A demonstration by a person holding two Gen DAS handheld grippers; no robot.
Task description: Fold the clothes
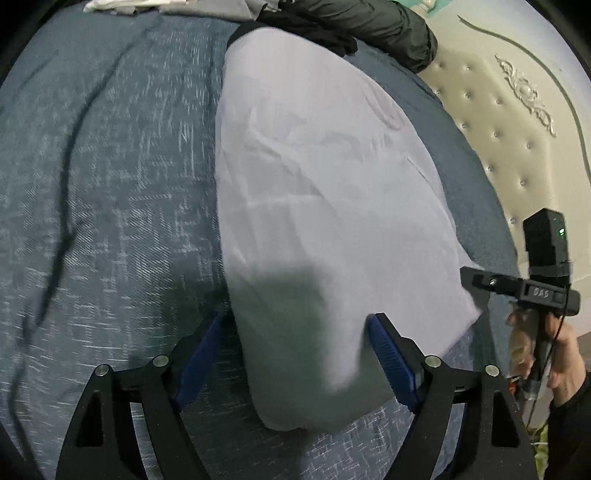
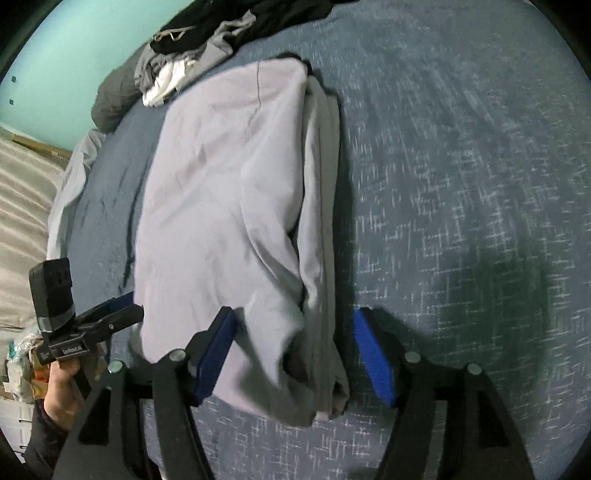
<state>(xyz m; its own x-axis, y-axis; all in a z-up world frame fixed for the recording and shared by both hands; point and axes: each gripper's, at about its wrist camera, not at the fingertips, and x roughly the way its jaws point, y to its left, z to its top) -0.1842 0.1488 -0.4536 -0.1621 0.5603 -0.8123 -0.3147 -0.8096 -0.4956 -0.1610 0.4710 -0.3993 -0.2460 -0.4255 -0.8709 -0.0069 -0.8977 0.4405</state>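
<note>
Folded pale lilac garment [image 1: 325, 206] lying on blue bed cover [image 1: 110, 184], left hand-held gripper [image 1: 301, 362] hovering wide over its near edge, right hand-held gripper [image 2: 295, 354] likewise gaping, neither gripping cloth, dark clothes pile [image 2: 221, 22] sitting beyond.

left gripper [image 1: 299, 354]: black frame, silver screws | fingers [image 1: 393, 363]: blue ribbed pads | sleeve [image 1: 569, 439]: dark

Pale lilac folded garment [image 1: 325, 192] on blue-grey crosshatched bedspread [image 1: 110, 177]; blue-padded black claws [image 1: 299, 354].
</note>
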